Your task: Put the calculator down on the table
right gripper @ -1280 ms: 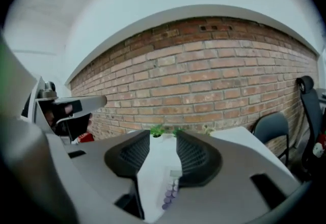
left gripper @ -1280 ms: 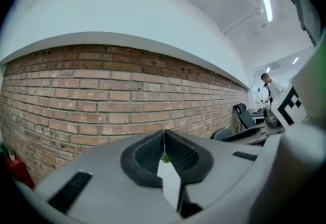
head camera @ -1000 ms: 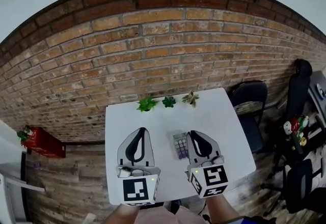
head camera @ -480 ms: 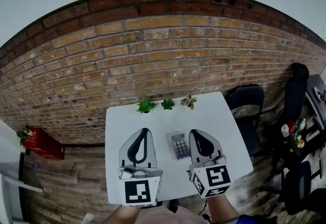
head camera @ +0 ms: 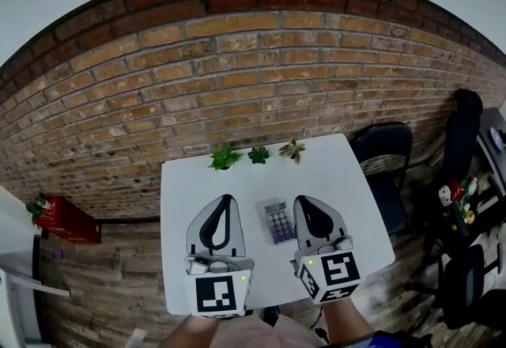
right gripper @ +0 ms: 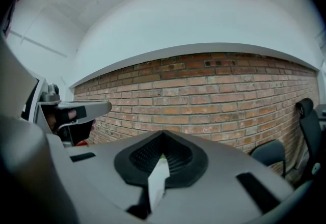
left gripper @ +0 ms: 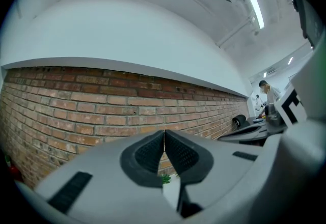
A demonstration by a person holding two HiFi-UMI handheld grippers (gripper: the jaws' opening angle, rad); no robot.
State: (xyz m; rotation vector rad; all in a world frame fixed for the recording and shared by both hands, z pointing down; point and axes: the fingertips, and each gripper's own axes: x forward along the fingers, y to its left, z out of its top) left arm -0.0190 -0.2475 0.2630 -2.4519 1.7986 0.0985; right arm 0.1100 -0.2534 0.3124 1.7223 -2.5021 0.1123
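White table (head camera: 340, 172) in the head view had exactly one calculator (head camera: 277, 221) lying flat on it, keys up. It sat in the gap between the two grippers, just beside the right gripper (head camera: 304, 200) on its inner side. The left gripper (head camera: 224, 200) was a bit further off. Three little plants (head camera: 224, 156) (head camera: 258, 154) (head camera: 292, 150) lined the far edge, with the brick wall (head camera: 237, 77) behind them.

Left gripper view: the jaws were pressed together with nothing pinched between them, and bricks filled the background.

Right gripper view: same deal, jaws closed tight on nothing and pointing at the wall.
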